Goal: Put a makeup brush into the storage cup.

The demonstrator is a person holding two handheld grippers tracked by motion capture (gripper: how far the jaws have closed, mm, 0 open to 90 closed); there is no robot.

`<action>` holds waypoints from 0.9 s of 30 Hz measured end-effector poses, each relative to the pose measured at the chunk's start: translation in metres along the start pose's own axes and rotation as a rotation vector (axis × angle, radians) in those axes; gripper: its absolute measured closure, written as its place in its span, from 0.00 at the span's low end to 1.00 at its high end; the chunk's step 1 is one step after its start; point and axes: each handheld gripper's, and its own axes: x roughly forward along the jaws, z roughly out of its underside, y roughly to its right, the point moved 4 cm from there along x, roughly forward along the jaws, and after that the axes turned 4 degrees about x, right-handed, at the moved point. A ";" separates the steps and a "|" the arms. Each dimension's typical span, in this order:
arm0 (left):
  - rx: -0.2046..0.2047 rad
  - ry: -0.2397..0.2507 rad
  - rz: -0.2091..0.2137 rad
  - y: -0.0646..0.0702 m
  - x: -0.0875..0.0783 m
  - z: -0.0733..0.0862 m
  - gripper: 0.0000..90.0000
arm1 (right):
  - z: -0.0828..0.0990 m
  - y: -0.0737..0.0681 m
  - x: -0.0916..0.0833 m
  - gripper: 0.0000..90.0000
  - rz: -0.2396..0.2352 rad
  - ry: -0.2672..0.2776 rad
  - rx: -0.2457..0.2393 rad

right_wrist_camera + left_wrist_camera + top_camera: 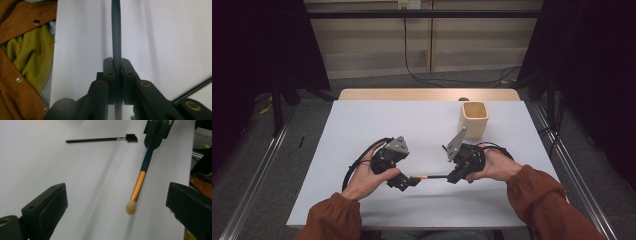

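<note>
Right gripper (455, 176) is clamping the dark handle of a makeup brush (140, 180), jaws pinched tight on it, holding it level just above the desk (362, 125) near the front edge, tip pointing left. Left gripper (409, 181) is sitting with jaws spread wide around the brush's pale tip, not touching it. A second thin black brush (100, 139) is lying flat on the desk. Beige cup (474, 119) is standing far right.

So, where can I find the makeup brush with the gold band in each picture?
High view: the brush lies level between the two grippers, low centre.
Left gripper view: right of centre, pale tip down.
Right gripper view: dark handle, top centre, clamped in the right gripper.
Shared landmark: the white table.
</note>
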 end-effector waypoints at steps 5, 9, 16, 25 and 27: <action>-0.067 0.050 -0.002 -0.001 -0.004 0.006 0.04 | 0.004 0.002 -0.002 0.94 0.018 0.024 0.016; -0.074 0.080 -0.016 0.001 -0.007 0.011 0.04 | 0.005 0.002 -0.003 0.94 0.028 0.035 0.032; -0.084 0.171 -0.058 0.004 -0.016 0.015 0.04 | 0.011 0.004 -0.007 0.94 0.044 0.088 0.055; -0.114 0.206 -0.092 0.005 -0.020 0.027 0.04 | 0.016 0.004 -0.009 0.94 0.052 0.186 0.089; -0.118 0.211 -0.094 0.006 -0.021 0.028 0.04 | 0.018 0.004 -0.007 0.94 0.058 0.204 0.100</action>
